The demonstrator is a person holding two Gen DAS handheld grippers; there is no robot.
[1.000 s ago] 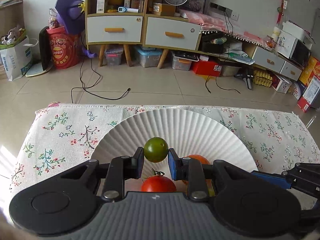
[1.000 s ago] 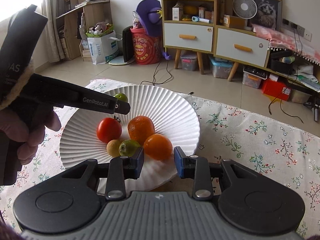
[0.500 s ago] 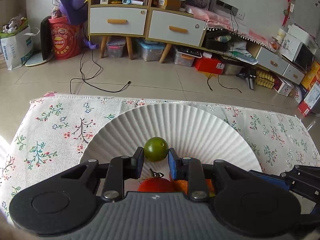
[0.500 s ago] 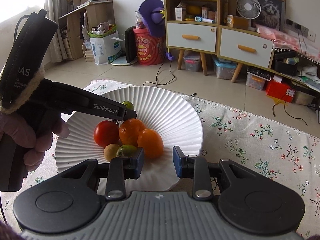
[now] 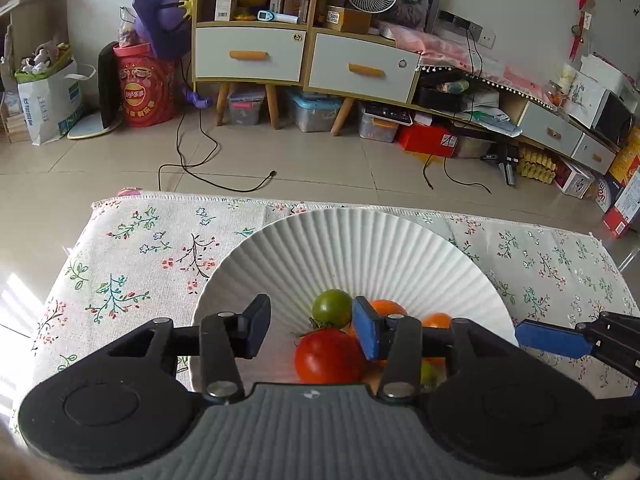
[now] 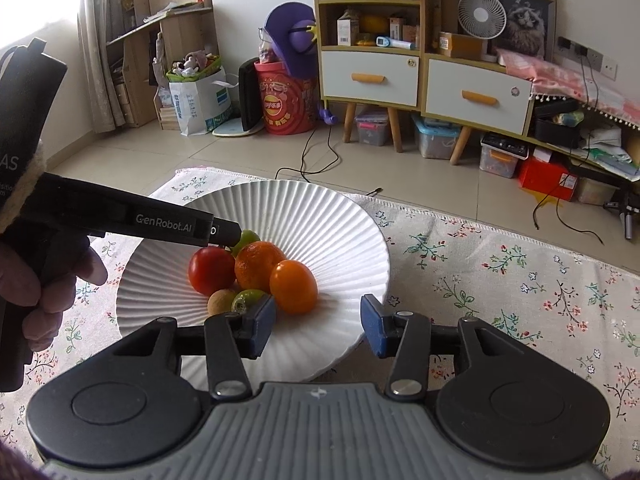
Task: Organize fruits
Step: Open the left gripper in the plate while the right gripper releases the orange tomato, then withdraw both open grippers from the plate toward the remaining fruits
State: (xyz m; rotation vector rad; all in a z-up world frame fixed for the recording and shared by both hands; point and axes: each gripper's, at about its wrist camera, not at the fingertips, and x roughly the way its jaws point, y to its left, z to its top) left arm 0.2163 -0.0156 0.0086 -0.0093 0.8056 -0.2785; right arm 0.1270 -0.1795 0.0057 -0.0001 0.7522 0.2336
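A round green fruit (image 5: 332, 308) sits low at the centre of the left wrist view, resting in the ribbed white plate (image 5: 360, 248). Just below it lies a red tomato (image 5: 330, 356), and to its right an orange (image 5: 386, 307). In the right wrist view, a smaller orange (image 6: 293, 286), a tan fruit (image 6: 220, 302) and a small green fruit (image 6: 248, 298) cluster left of centre.

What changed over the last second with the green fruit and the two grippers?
The left gripper opened and let go of the green tomato, which now rests on the white plate against the red tomato and oranges. The right gripper opened wider, holding nothing. The other fruits on the plate kept their arrangement.
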